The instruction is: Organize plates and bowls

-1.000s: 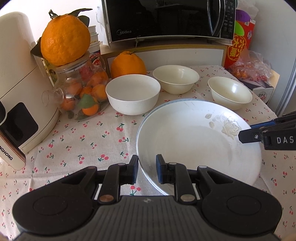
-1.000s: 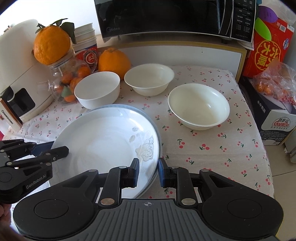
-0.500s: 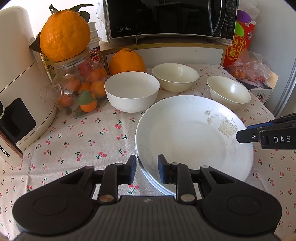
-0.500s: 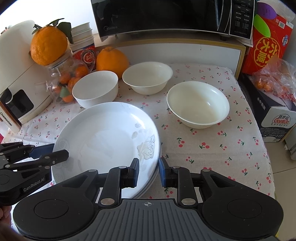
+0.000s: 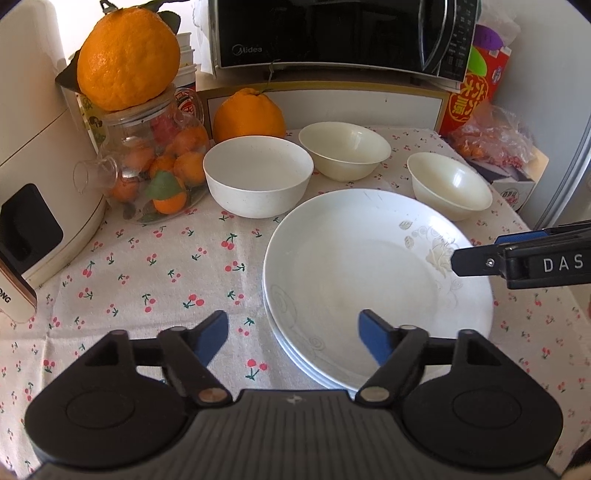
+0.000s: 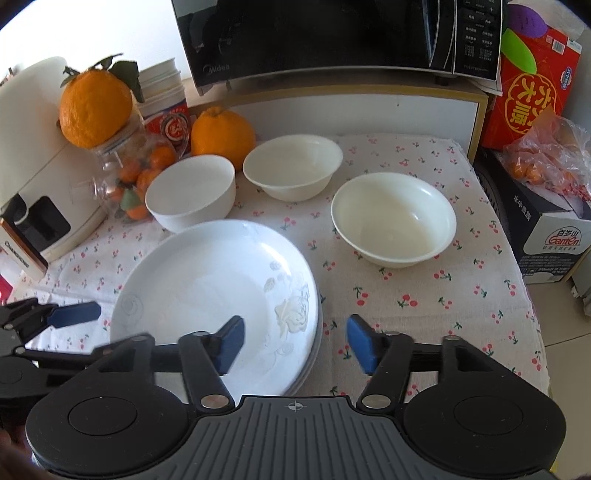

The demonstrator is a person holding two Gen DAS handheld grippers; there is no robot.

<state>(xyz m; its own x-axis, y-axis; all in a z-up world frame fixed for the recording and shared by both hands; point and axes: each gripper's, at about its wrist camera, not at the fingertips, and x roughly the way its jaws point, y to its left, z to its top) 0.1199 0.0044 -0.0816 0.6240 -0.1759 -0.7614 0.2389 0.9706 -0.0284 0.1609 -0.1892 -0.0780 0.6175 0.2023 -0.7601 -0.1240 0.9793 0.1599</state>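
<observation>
A stack of white plates (image 5: 376, 273) is sitting on a table (image 5: 155, 273) covered with a cherry-print cloth, the top plate showing a pale rose pattern near its right edge. The left tongs (image 5: 293, 338) are hovering at the stack's near left rim with their blue-padded jaws spread wide, one pad over the cloth and the other above the plate, gripping nothing. The right tongs (image 6: 293, 341) are waiting at the stack's near right rim, also spread wide and empty, one pad over the plate and the other over the cloth.

Three empty bowls are standing behind the stack: a straight-sided white bowl (image 5: 258, 175) at the left, just beside the plates, a cream bowl (image 5: 345, 149) behind the stack, and another cream bowl (image 6: 393, 219) on the right, apart from the plates.

A glass jar of small oranges (image 5: 159, 166) is carrying a large orange (image 5: 127, 53) on its lid. A second large orange (image 5: 249, 114) is resting near the bowls, below a black microwave (image 5: 340, 33).
</observation>
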